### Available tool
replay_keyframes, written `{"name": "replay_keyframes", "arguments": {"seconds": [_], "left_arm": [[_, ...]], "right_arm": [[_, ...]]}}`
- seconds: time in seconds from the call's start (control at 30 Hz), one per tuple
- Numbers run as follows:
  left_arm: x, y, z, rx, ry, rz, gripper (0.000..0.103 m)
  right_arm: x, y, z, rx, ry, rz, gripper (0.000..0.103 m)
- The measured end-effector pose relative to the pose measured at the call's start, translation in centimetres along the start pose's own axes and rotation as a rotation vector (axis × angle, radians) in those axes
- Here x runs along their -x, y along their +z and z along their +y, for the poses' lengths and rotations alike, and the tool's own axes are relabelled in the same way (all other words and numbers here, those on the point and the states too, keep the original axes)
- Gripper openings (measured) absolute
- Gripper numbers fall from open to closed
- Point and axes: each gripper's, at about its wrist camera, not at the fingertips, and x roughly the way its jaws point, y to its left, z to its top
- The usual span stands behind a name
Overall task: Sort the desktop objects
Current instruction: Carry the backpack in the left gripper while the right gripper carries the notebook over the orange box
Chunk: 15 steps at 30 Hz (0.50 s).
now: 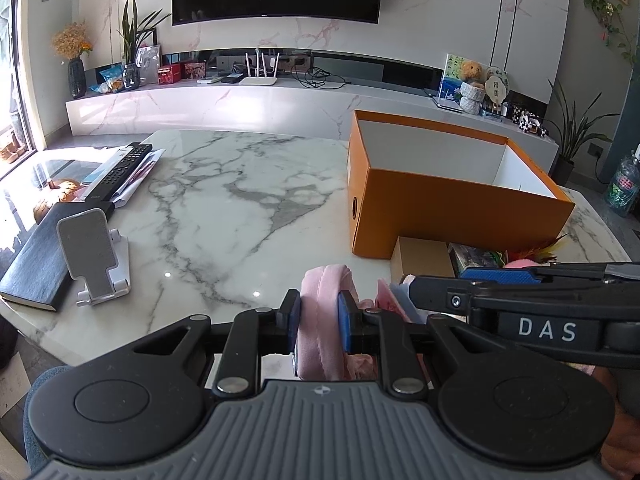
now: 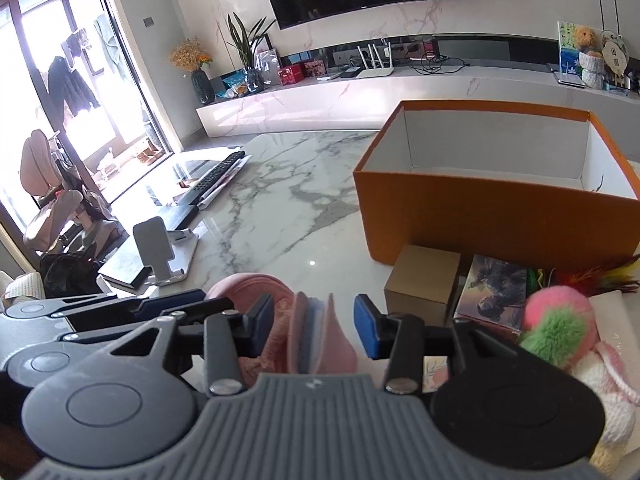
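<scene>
Jaws of the left gripper (image 1: 319, 312) are clamped on a band of soft pink cloth (image 1: 320, 300), its blue pads pressing both sides of the fold. Jaws of the right gripper (image 2: 313, 322) stand apart around a flap of the same pink cloth, with a clear gap between the right pad and the fabric, so this gripper holds nothing. No earlier picture is given to compare against.

Both grippers sit close together at the near edge of a white marble table (image 1: 224, 200). The pink cloth lies bunched between them, low over the table. Just beyond it stands an open orange box (image 1: 448, 200), white inside and seemingly bare in the part that shows. At the foot of the box are a small brown carton (image 2: 426, 280), a picture card (image 2: 494, 292), some coloured feathers (image 2: 600, 276) and a pink and green fluffy ball (image 2: 560, 324). On the far left side of the table rest a white phone stand (image 1: 94, 254), a dark notebook (image 1: 38, 260) and a black remote control (image 1: 124, 170).

Judging from this, the cloth hangs from the left gripper alone. Lifted that way, the loose end could sag, drag across the table and sweep the fluffy ball or carton out of place. It could also snag on the orange box's rim and slip from the pads, since soft fabric gives little to bite on.
</scene>
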Motion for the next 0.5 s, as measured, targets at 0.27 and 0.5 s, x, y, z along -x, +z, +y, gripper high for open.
{"name": "replay_keyframes", "arguments": {"seconds": [0.27, 0.5], "left_arm": [[0.0, 0.0, 0.6, 0.019, 0.012, 0.006, 0.022], [0.0, 0.1, 0.7, 0.012, 0.005, 0.007, 0.022]], "right_arm": [[-0.9, -0.4, -0.4, -0.037, 0.06, 0.067, 0.052], [-2.4, -0.7, -0.1, -0.016, 0.035, 0.13, 0.028]]}}
